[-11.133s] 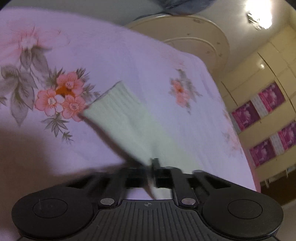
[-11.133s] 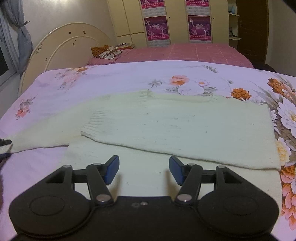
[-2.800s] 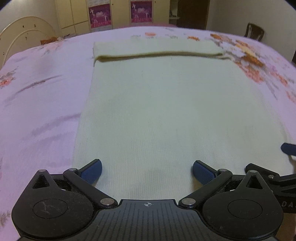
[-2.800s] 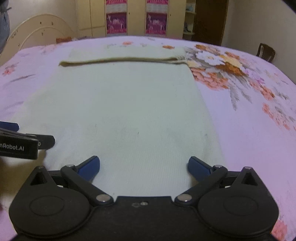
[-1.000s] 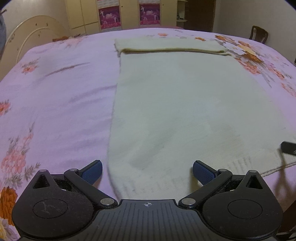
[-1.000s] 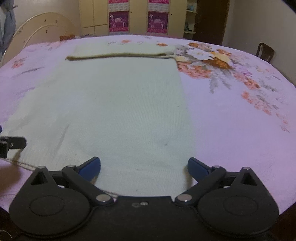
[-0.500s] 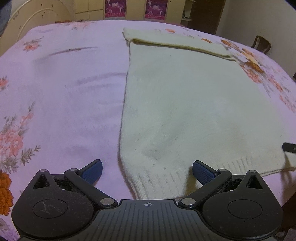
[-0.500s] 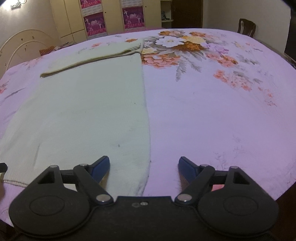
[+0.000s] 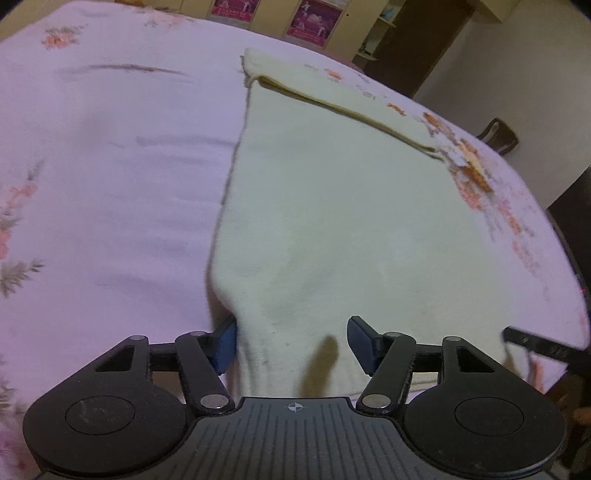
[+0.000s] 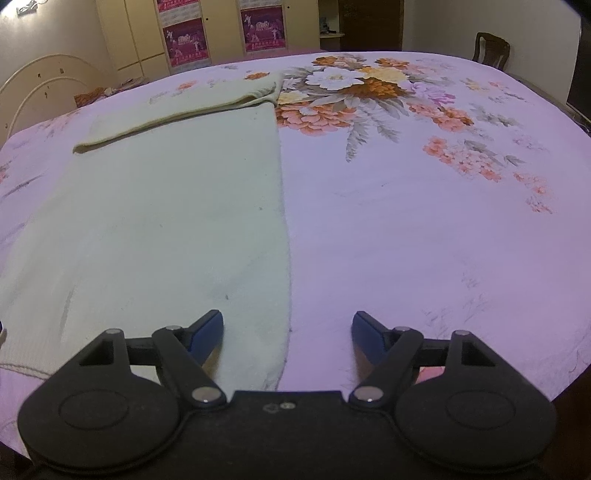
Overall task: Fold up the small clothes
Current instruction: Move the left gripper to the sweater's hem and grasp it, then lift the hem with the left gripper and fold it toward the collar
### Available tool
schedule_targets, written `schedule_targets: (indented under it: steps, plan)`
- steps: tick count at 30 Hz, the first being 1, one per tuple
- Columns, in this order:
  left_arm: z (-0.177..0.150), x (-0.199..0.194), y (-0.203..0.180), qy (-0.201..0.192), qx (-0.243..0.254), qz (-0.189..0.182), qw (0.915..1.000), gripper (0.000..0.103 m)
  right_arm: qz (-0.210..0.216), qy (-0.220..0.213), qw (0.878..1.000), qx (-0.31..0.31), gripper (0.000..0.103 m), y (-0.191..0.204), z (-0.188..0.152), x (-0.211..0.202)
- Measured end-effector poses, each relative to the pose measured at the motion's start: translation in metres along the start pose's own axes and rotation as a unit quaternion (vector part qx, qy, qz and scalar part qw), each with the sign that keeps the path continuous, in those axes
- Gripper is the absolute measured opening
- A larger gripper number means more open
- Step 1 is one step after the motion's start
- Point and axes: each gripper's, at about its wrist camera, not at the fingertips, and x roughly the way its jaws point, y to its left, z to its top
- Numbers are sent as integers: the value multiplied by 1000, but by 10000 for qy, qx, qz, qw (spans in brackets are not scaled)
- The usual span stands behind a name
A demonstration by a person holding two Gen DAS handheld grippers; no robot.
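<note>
A cream knitted sweater (image 9: 332,206) lies flat on the bed, sleeves folded across its far end (image 9: 343,107). My left gripper (image 9: 291,341) is open around the sweater's near left hem corner, the cloth bunched up between the blue pads (image 9: 225,343). In the right wrist view the sweater (image 10: 166,221) fills the left half. My right gripper (image 10: 288,336) is open and straddles the sweater's near right edge, low over the bed. The right gripper's tip shows at the left view's right edge (image 9: 535,343).
The bed has a pink floral sheet (image 10: 406,221) with a big flower print (image 10: 351,88) beyond the sweater. A cream headboard (image 10: 40,88), wardrobes with posters (image 10: 221,33) and a wooden chair (image 10: 491,48) stand behind. The bed's front edge lies just below both grippers.
Both grippers have moved outward to the sweater's near corners. My left gripper has narrowed and dropped onto the hem corner, lifting the cloth between its pads. My right gripper shifted right over the edge.
</note>
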Motion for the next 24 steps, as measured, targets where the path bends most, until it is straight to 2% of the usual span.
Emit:
schedule_targets:
  steps: [2, 4, 9, 10, 12, 13, 15, 16, 19, 24]
  plan:
    - [3, 6, -2, 122, -15, -138, 9998, 28, -13, 32, 10000, -5, 76, -1, -1, 0]
    - [4, 13, -2, 211, -52, -226, 9995, 26, -47, 38, 10000, 26, 76, -4, -2, -2]
    - [8, 18, -14, 210, 244, -271, 9991, 25, 6, 173, 9999, -3, 77, 2, -4, 1]
    - [8, 19, -19, 222, 390, -284, 9986, 8, 48, 209, 9998, -42, 75, 5, -4, 1]
    - [11, 20, -26, 267, 592, -349, 9973, 8, 85, 246, 9994, -209, 58, 14, -4, 0]
    - [12, 20, -31, 238, 704, -364, 9966, 8, 115, 277, 9990, -327, 53, 18, -3, 0]
    - [16, 17, -35, 195, 781, -427, 9958, 8, 405, 372, 9979, -343, 14, 22, 2, -2]
    - [18, 15, -36, 150, 787, -455, 9957, 8, 530, 396, 9974, -277, 7, 22, 6, -3]
    - [32, 9, -38, -41, 728, -530, 9959, 8, 885, 371, 9954, -5, 7, 20, 18, -6]
    - [69, 4, -45, -443, 708, -608, 9946, 8, 1327, -103, 9906, 315, 7, 17, 50, -20]
